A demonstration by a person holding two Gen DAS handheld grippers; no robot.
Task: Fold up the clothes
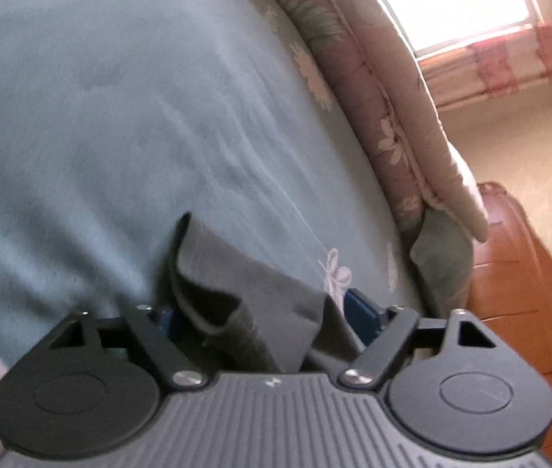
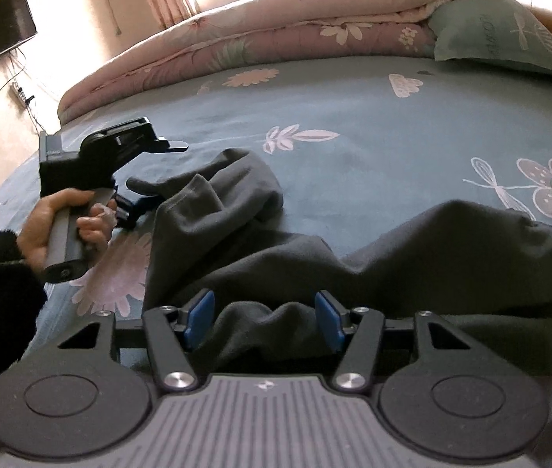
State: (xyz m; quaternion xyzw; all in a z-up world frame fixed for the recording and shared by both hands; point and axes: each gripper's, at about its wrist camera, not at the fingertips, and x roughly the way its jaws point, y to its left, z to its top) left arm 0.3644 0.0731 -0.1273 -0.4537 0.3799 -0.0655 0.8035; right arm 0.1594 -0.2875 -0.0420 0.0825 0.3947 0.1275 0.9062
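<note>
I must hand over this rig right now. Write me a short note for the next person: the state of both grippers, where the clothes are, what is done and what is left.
Left gripper: its pads stand apart with a bunched corner of the dark grey garment between them; a firm pinch cannot be confirmed.
Right gripper: open, blue pads on either side of a raised fold near the garment's near edge, not yet closed.
Garment: crumpled on the blue flowered bedsheet, one end lifted toward the left gripper. The quilt and pillow lie behind it.
Done: no neat fold is visible.
Left: secure both ends, spread it flat, then fold.
</note>
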